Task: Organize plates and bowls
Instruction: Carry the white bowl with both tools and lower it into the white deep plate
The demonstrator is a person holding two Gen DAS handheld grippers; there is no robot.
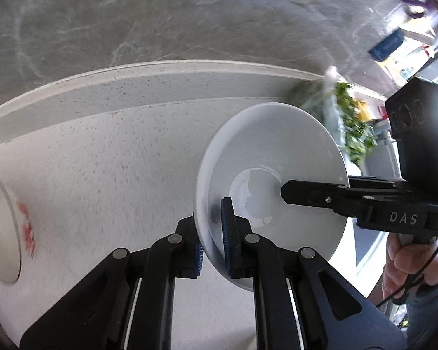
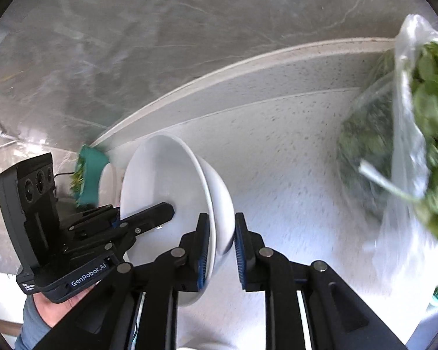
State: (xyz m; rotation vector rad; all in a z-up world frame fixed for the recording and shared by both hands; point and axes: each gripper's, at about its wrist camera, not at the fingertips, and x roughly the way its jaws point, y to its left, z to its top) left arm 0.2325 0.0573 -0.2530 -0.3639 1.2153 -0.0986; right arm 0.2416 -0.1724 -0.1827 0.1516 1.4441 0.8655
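Left wrist: bowl (image 1: 265, 151) (rim) between left gripper (image 1: 216, 245) pads

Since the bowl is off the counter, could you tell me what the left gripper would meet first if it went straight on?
Probably the speckled white counter, past the bowl that the left gripper clamps by its rim; depth is unclear.

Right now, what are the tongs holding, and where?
Both tongs, left and right, pinch the rim of one white bowl, at opposite sides.
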